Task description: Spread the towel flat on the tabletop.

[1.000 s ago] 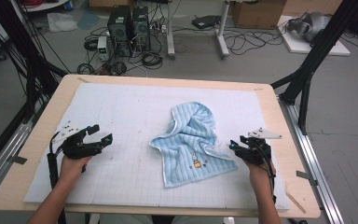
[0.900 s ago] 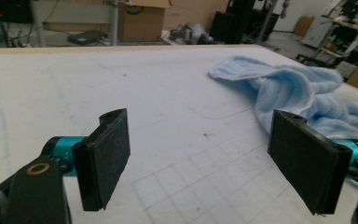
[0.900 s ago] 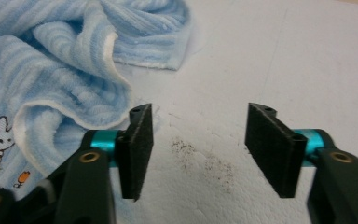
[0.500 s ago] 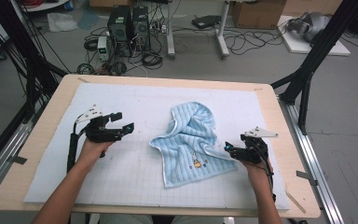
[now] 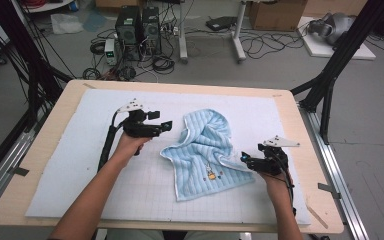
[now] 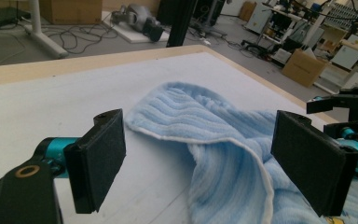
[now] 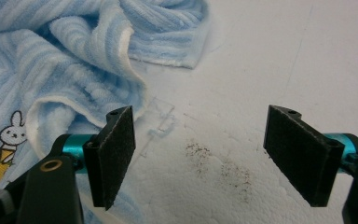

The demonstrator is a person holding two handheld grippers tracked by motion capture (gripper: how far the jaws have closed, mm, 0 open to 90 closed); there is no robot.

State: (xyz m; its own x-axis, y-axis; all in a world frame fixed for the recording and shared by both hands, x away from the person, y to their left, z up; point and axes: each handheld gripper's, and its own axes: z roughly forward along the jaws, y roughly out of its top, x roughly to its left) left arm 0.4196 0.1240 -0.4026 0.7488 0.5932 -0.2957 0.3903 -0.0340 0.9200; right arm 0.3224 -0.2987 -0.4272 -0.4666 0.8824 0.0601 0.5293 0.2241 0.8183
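A crumpled light-blue striped towel (image 5: 207, 152) is lying near the middle of the white foam mat (image 5: 80, 165) that covers the table (image 5: 40, 150); a small rabbit print (image 7: 2, 149) is showing on its near part.

Step in hand, as judged: the towel is being approached from both sides for spreading or folding; nothing is being gripped yet.

Left gripper (image 5: 167, 125): it is being held just above the mat at the towel's left side, jaws spread wide and pointing at the cloth. In the left gripper view the folded upper edge of the towel (image 6: 214, 135) is lying ahead, between the two pads (image 6: 100, 163) but farther out, not being touched.

Right gripper (image 5: 245, 161): it is being held at the towel's right edge. Its jaws have just been opening and are now standing wide apart; in the right gripper view bare mat with dark specks (image 7: 219, 163) is lying between the pads (image 7: 116, 154), the hem of the towel (image 7: 37, 121) being just beside the left pad. No cloth is being pinched.

Next move, as judged: a corner or hem is needing to be picked on each side, with the lower jaw being slid under a single layer so that the bunched folds are not being caught together.

Containers: none are being used on the mat.
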